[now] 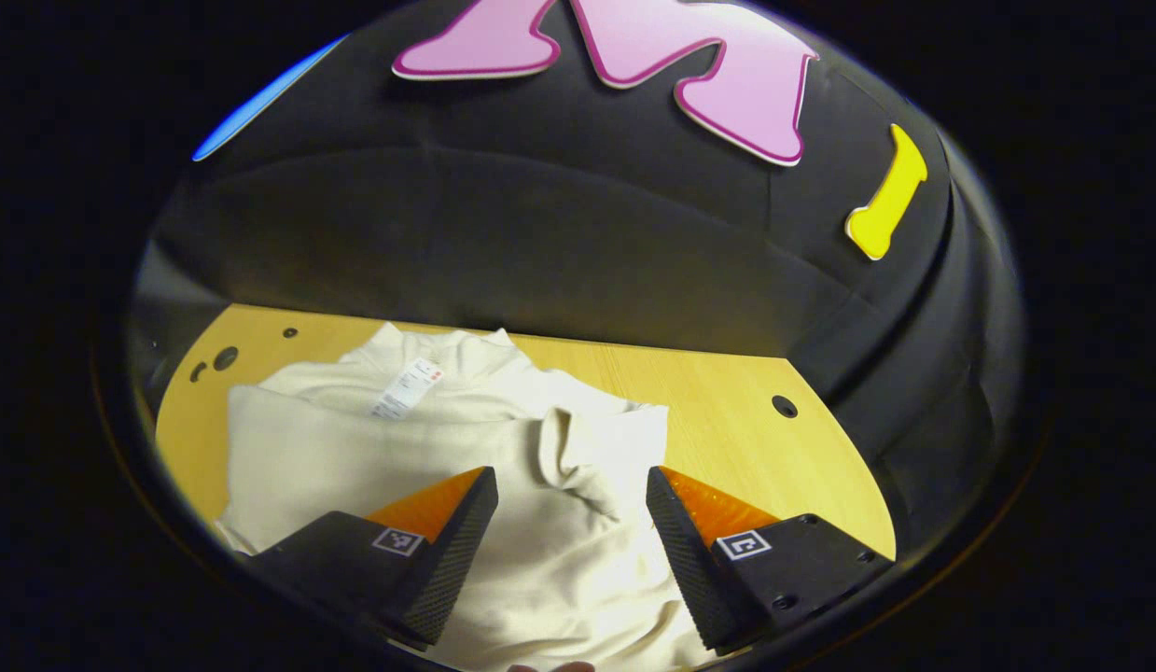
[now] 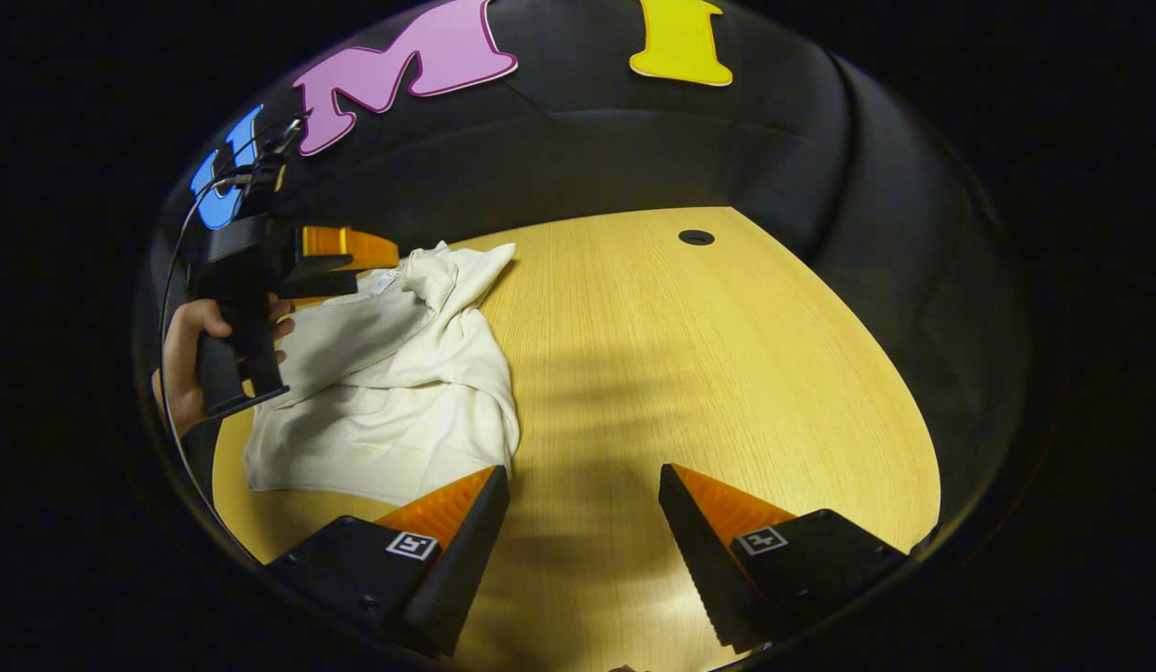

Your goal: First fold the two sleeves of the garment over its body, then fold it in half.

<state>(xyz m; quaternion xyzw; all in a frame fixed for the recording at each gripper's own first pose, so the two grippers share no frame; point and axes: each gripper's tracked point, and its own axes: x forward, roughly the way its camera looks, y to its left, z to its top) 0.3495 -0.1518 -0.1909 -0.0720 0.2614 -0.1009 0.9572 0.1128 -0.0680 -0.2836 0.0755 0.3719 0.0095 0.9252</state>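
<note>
My left gripper [image 1: 571, 546] hangs over the cream garment [image 1: 428, 448], fingers spread wide, nothing between them — cloth shows in the gap below. The garment lies on the wooden table [image 1: 727, 411], neck label up, one sleeve [image 1: 587, 457] folded across the body, its cuff bunched near the middle.

My right gripper [image 2: 584, 551] sits wide too, over bare table [image 2: 680, 355], just beside the garment's [image 2: 391, 392] near corner. In the right gripper view my hand [image 2: 181, 364] holds the left gripper [image 2: 260, 261] above the garment's far side.
</note>
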